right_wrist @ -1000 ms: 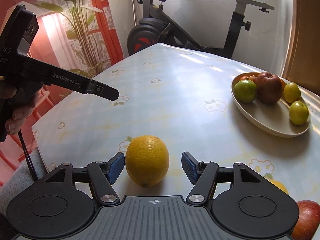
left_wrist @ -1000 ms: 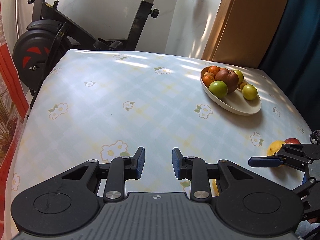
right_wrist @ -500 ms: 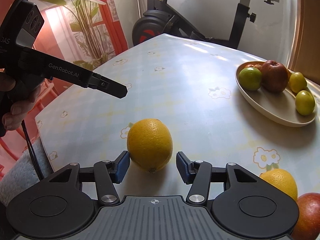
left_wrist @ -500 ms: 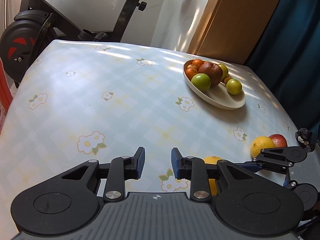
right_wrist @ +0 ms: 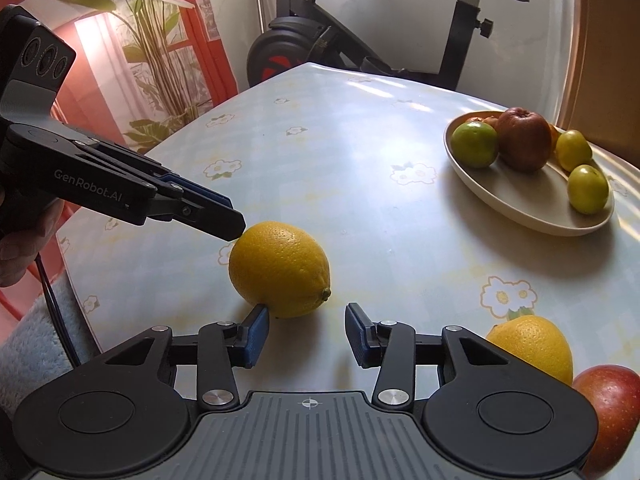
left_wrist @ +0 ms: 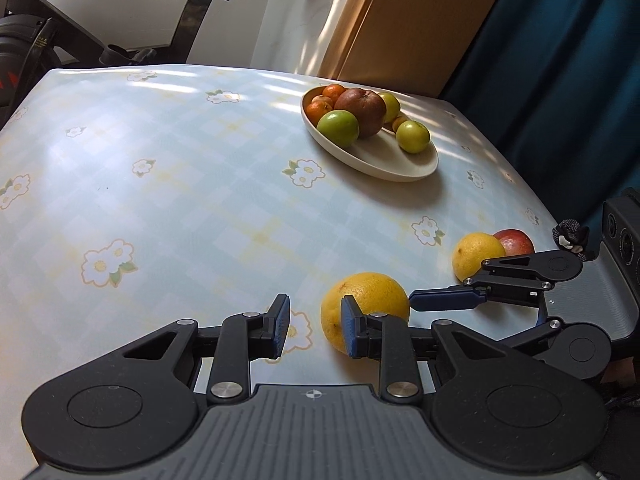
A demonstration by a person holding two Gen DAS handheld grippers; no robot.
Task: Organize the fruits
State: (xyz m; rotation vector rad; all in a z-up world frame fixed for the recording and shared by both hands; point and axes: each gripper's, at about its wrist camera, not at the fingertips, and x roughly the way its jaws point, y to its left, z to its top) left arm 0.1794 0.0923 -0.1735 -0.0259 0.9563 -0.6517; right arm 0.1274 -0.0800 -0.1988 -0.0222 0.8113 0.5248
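While your right gripper (right_wrist: 306,334) sits low on the flowered table (right_wrist: 360,200) with its jaws just narrowed, the lemon (right_wrist: 280,268) lies ahead of them, touching the left pad, not clamped. Your left gripper (left_wrist: 311,330) is at its narrowest, nothing between its pads, its tip just beside the lemon. The plate (right_wrist: 516,200) of fruit stands well apart at the far right; an orange (right_wrist: 532,350) and an apple (right_wrist: 608,400) lie near right.

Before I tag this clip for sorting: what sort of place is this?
Most likely a room in a home, perhaps a dining corner. A table with a glossy floral tablecloth holds a cream oval fruit dish; a black exercise bike and a tall leafy houseplant stand behind it.
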